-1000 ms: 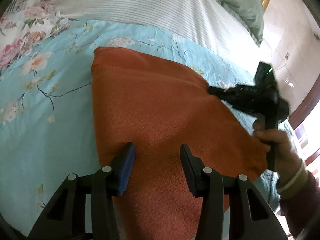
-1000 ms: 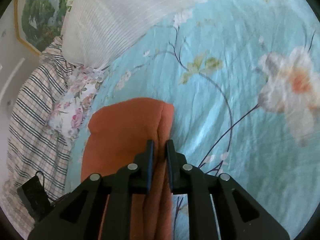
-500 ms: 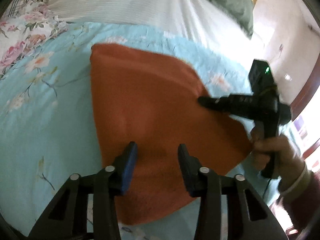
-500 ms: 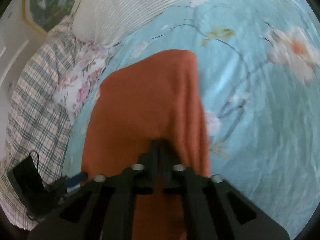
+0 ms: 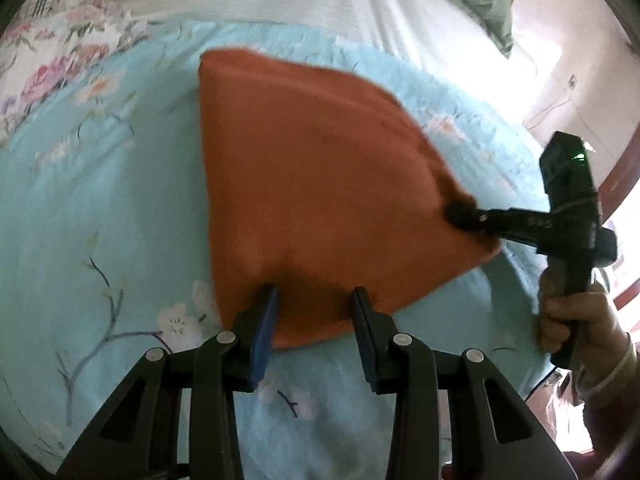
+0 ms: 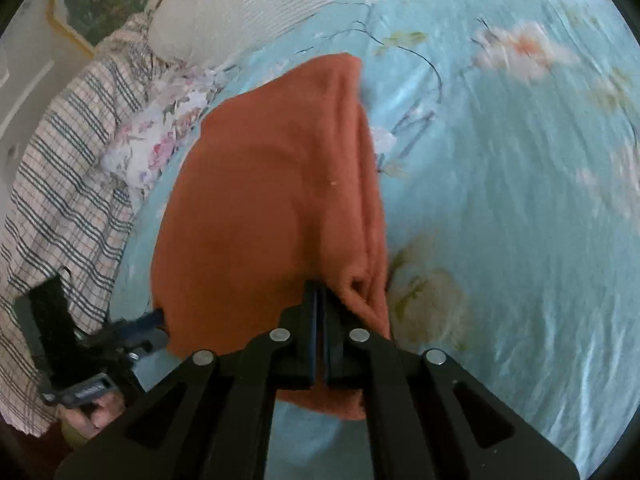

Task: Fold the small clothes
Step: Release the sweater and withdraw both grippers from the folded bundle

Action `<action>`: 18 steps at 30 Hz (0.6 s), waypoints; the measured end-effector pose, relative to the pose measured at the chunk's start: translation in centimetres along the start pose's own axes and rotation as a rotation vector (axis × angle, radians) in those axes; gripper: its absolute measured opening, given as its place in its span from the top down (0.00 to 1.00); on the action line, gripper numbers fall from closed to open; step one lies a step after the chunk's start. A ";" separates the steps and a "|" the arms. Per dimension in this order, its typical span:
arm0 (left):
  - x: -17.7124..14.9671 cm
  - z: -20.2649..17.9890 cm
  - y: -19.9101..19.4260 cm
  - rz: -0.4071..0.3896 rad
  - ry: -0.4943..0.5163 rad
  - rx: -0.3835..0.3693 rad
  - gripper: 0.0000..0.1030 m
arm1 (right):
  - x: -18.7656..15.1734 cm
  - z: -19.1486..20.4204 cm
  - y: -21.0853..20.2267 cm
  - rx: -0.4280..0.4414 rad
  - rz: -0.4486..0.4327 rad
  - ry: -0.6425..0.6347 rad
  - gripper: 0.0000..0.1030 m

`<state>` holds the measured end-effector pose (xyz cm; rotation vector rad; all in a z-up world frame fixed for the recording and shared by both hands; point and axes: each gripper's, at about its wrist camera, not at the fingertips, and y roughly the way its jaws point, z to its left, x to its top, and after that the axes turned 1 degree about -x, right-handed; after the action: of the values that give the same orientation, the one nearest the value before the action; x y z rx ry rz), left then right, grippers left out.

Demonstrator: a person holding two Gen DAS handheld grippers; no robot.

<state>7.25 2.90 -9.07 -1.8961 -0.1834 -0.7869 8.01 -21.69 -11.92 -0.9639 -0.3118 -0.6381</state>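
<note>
Orange fleece, a small folded cloth point(image 5: 312, 184), lies on the pale blue flowered bedspread point(image 5: 100, 216) with its near edge lifted toward me. My right gripper point(image 6: 319, 300) is closed tight on that cloth's near edge, blue pads pressed together with a bunched fold of the fleece caught at the tips; the left wrist view shows the same tongs point(image 5: 460, 216) biting the cloth's right-hand corner, my right hand point(image 5: 572, 320) wrapped round the handle. My left gripper point(image 5: 314, 300) stands partly open over the cloth's near hem, one finger at each side of a stretch of the edge; the pads do not look pressed onto it, and blur keeps me from saying more. From the right wrist view, my left gripper point(image 6: 148, 320) shows at the cloth's left edge, with my left hand point(image 6: 100, 408) below it. A white striped pillow point(image 5: 320, 0) and a checked blanket point(image 6: 60, 184) lie beyond the cloth.
</note>
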 end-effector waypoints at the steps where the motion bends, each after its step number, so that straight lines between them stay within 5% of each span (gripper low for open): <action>1: 0.0 0.1 0.0 -0.010 -0.011 -0.003 0.64 | 0.2 0.3 -0.1 -0.008 -0.004 -0.002 1.00; 10: -0.8 -0.2 -2.3 -0.020 -0.051 0.010 0.63 | -1.6 2.5 -3.6 -0.022 -0.033 -0.025 0.94; 12: -1.2 -0.3 -3.0 -0.025 -0.057 0.024 0.62 | -2.3 2.9 -4.4 -0.025 -0.042 -0.032 0.73; 13: -1.2 -0.1 -3.3 -0.028 -0.062 0.030 0.61 | -2.9 3.2 -5.0 -0.025 -0.054 -0.038 0.46; 14: -1.5 -0.1 -3.8 -0.034 -0.067 0.038 0.54 | -3.3 3.5 -5.4 -0.022 -0.070 -0.046 0.33; 18: -2.6 0.0 -5.3 -0.051 -0.099 0.081 0.31 | -5.2 4.0 -6.9 -0.053 -0.083 -0.064 0.33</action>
<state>2.77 5.91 -6.55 -1.8610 -0.3214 -0.7097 -0.25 -19.27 -7.91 -1.0280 -0.3951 -0.6951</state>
